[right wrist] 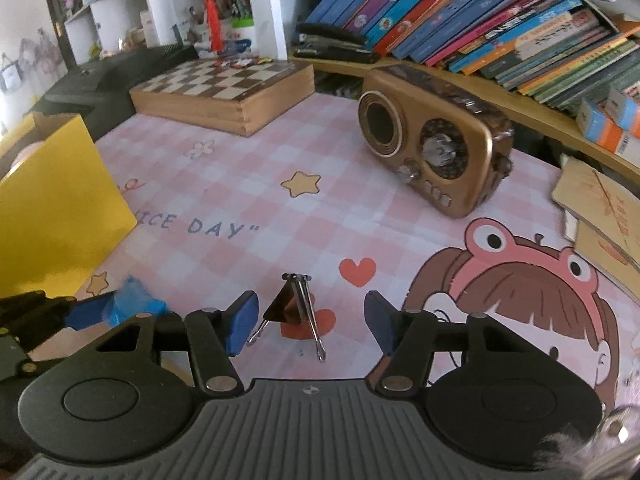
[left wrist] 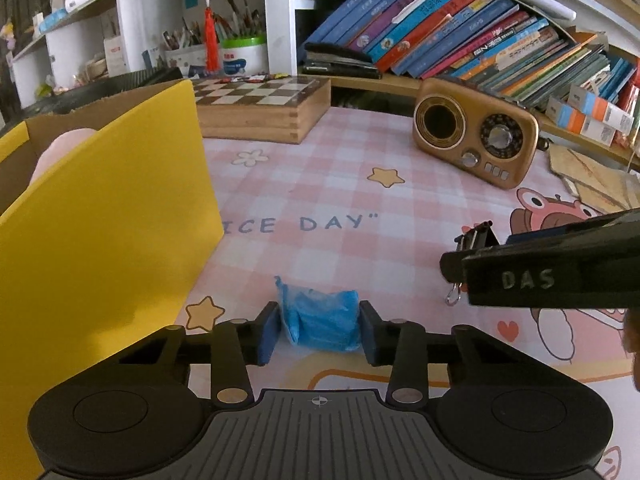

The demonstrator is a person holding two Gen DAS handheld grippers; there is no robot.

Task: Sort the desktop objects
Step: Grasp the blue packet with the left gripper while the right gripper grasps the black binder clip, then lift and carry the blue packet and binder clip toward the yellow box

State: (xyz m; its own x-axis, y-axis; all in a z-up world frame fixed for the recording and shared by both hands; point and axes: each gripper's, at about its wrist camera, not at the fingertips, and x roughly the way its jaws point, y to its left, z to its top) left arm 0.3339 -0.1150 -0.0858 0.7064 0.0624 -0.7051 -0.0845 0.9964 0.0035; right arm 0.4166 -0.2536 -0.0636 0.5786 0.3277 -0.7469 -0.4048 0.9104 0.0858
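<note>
since the blue crumpled wrapper (left wrist: 318,322) was soft and slick, it risked slipping or tearing free if lifted fast. left gripper (left wrist: 318,330) was clenched on it, low over the pink desk mat (left wrist: 320,184), beside the yellow box (left wrist: 108,216). right gripper (right wrist: 310,322) stood released, jaws astride the black binder clip (right wrist: 294,306), not touching; a crooked close could tip it.

Items counted across both views:
- One blue bag (left wrist: 318,320).
- One binder clip (right wrist: 294,312), black, with two wire handles.
- One yellow box (left wrist: 104,216).
- One radio (left wrist: 476,142), gold.
- One chessboard case (left wrist: 260,108), wooden.
- Two claws: left claw (left wrist: 318,330), right claw (right wrist: 310,322).
- One row of books (left wrist: 460,28) on the shelf; number too dense to count.
</note>
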